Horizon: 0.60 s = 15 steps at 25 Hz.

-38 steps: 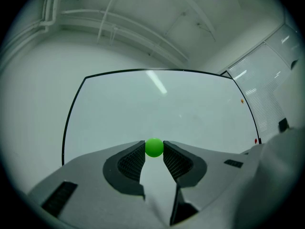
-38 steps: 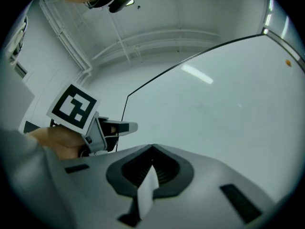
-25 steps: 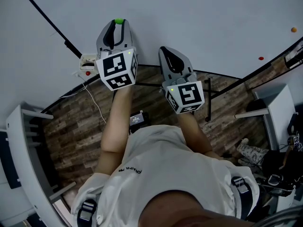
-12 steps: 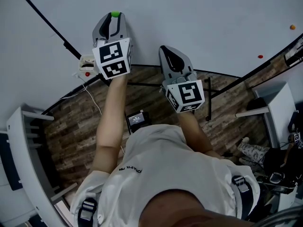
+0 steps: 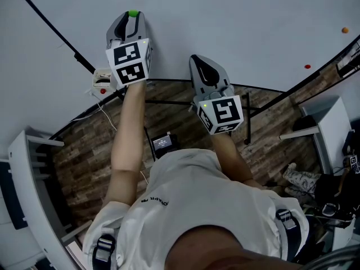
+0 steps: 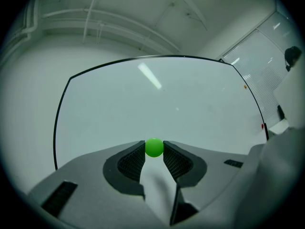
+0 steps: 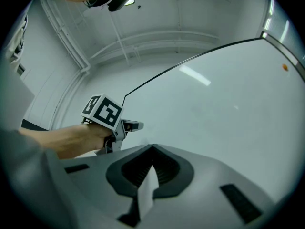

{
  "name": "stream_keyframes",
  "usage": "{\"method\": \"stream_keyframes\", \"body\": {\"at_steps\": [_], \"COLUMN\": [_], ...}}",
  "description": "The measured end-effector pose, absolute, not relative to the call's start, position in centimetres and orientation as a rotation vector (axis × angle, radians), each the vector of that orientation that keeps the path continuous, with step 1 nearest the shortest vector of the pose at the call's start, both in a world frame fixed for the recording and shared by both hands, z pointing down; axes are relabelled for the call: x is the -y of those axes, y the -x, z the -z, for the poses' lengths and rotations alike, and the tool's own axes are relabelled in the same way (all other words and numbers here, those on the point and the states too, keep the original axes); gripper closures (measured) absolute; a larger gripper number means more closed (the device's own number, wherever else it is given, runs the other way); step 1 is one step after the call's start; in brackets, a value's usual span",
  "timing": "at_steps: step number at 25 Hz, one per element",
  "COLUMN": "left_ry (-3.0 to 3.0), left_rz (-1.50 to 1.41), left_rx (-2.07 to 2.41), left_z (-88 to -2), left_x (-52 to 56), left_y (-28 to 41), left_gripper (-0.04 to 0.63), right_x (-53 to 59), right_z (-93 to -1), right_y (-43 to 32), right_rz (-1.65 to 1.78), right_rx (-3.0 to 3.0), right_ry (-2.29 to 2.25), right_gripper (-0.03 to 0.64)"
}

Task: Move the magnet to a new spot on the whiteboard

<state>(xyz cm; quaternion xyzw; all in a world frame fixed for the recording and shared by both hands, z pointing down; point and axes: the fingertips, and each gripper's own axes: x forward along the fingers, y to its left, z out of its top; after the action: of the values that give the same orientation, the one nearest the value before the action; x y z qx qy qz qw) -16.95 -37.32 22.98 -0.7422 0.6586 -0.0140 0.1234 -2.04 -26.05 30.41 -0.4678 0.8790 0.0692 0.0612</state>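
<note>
From the head view: green magnet [image 5: 133, 14] pinched at the very tips of the left gripper [image 5: 133, 17], up against or just off the whiteboard [image 5: 236, 21]; could slip out or land off target, given so shallow a hold on a round ball. Along the left gripper view: jaws part-open, clamped on the magnet from both sides. Along the right gripper view: right gripper [image 7: 151, 149] closed, empty.
</note>
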Motion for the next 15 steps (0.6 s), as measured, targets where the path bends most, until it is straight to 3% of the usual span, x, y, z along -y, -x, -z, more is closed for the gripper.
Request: {"method": "stream_keyframes", "body": {"at_steps": [15], "left_ry": [2.141], "left_rz": [0.179], "left_rx": [-1.894], "left_z": [-22.9], "left_x": [39.7], "left_y": [17.5], "left_gripper": [0.474], "right_x": [26.0], "right_z": [-30.4], "right_y": [1.8], "right_rz": [-0.211], "right_rx": [-2.653], "right_ry": [1.421], "right_gripper": [0.614]}}
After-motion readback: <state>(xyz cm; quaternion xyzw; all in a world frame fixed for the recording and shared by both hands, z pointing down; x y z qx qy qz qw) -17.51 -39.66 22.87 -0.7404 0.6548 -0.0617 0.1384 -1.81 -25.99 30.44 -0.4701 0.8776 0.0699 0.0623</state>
